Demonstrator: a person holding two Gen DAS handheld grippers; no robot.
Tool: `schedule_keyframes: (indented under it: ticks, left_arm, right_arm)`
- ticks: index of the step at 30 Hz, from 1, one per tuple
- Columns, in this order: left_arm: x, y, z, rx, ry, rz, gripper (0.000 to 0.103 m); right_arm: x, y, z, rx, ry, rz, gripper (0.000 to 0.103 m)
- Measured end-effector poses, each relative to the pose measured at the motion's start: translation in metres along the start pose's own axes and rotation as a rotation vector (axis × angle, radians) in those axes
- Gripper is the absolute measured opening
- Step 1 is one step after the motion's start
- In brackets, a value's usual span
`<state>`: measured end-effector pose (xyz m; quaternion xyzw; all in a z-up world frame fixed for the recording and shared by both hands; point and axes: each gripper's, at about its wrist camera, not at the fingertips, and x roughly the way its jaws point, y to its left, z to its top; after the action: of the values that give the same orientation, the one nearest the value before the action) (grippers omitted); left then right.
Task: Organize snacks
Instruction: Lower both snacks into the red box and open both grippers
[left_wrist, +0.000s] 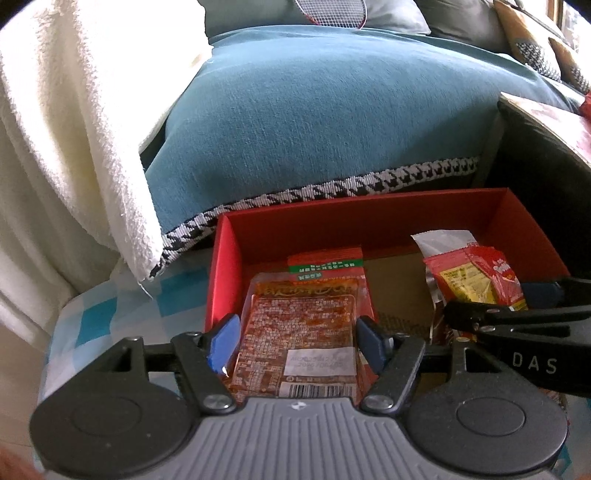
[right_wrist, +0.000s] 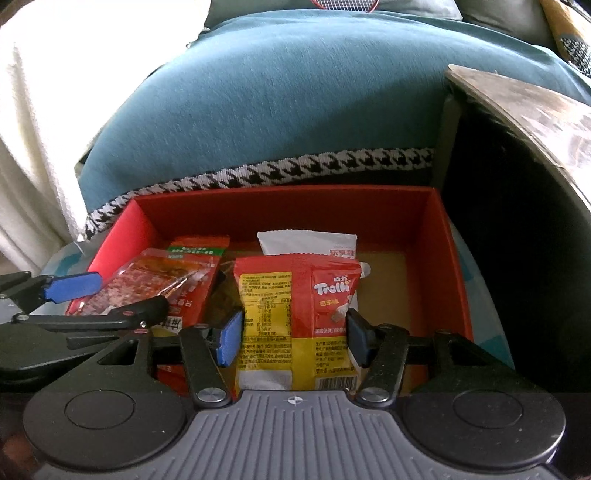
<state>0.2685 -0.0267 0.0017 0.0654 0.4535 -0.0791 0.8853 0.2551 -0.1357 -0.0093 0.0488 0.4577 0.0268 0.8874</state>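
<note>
An open red box stands on a blue checked cloth. My left gripper reaches into its left side, pads closed on the edges of a clear pack of spicy red snack. Behind that pack lies a red packet with a green strip. Toward the box's middle, my right gripper has its pads closed on a red and yellow Trolli bag. A white packet lies behind the bag. Each wrist view catches the other gripper from the side: the right gripper and the left gripper.
A sofa with a teal blanket edged in houndstooth trim rises right behind the box. A white towel hangs at the left. At the right a dark piece of furniture with a board on top stands close to the box. The box's right half shows bare cardboard floor.
</note>
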Motion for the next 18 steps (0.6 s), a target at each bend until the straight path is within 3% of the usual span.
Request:
schedule_keyframes:
  ticks: [3, 14, 18]
  left_arm:
    - [0.0011, 0.0021, -0.0005, -0.011, 0.01, -0.007, 0.069]
    - [-0.001, 0.0024, -0.0044, -0.026, 0.031, -0.021, 0.071]
    - [-0.0029, 0.0051, -0.0045, -0.033, 0.037, -0.031, 0.072]
  right_arm:
    - [0.0005, -0.0015, -0.001, 0.002, 0.003, -0.005, 0.066]
    - [-0.0024, -0.0036, -0.0031, 0.004, 0.01, -0.011, 0.068]
    - [-0.0034, -0.0033, -0.0046, -0.005, 0.011, -0.026, 0.075]
